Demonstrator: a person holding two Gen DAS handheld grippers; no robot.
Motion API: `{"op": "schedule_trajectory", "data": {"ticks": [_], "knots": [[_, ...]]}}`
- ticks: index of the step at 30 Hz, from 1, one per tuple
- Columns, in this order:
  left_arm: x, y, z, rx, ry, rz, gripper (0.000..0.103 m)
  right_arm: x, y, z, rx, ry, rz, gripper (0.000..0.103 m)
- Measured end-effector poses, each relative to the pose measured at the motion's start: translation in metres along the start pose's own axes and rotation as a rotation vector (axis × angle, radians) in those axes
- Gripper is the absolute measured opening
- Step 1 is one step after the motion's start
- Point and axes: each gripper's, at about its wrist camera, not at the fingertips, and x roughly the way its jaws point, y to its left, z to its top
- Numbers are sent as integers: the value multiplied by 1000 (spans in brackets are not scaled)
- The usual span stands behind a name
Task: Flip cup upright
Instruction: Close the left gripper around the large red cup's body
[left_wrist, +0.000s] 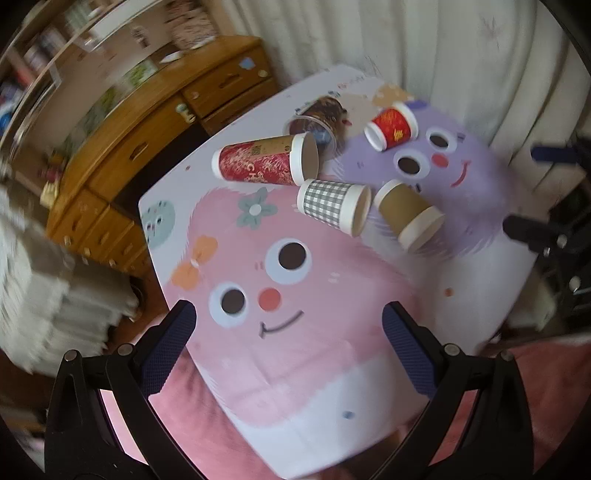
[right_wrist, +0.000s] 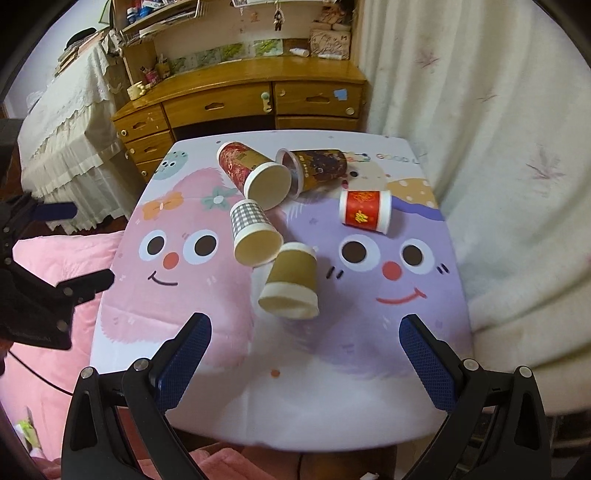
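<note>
Several paper cups lie on their sides on a cartoon-print table (right_wrist: 207, 332): a tan cup (right_wrist: 291, 282) nearest, a grey checked cup (right_wrist: 253, 230), a tall red patterned cup (right_wrist: 251, 171), a dark brown printed cup (right_wrist: 317, 170) and a short red cup (right_wrist: 365, 212). The left wrist view shows them too: tan (left_wrist: 408, 212), checked (left_wrist: 332, 203), tall red (left_wrist: 264, 160), short red (left_wrist: 391, 127). My right gripper (right_wrist: 304, 334) is open and empty, just short of the tan cup. My left gripper (left_wrist: 288, 325) is open and empty over the table's near left part.
A wooden desk with drawers (right_wrist: 240, 99) stands behind the table. A pale curtain (right_wrist: 498, 147) hangs on the right. A pink quilt (right_wrist: 48, 295) lies to the left. The left gripper also shows at the right wrist view's left edge (right_wrist: 55, 251).
</note>
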Motion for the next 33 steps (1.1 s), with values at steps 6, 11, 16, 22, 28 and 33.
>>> {"op": "schedule_trajectory", "data": {"ticks": [6, 11, 16, 22, 28, 33], "knots": [[53, 12, 47, 147, 67, 44, 100, 60, 0, 41, -52, 17, 54, 103], [99, 22, 85, 322, 75, 68, 101, 113, 2, 76, -136, 7, 111, 103], [145, 24, 112, 576, 11, 101, 101, 163, 13, 104, -231, -33, 164, 103], [197, 19, 128, 884, -52, 90, 101, 199, 21, 111, -334, -81, 210, 103], [247, 13, 138, 1131, -39, 54, 101, 228, 21, 101, -388, -58, 226, 103], [280, 12, 144, 1225, -31, -5, 100, 241, 15, 92, -364, -9, 251, 103]]}}
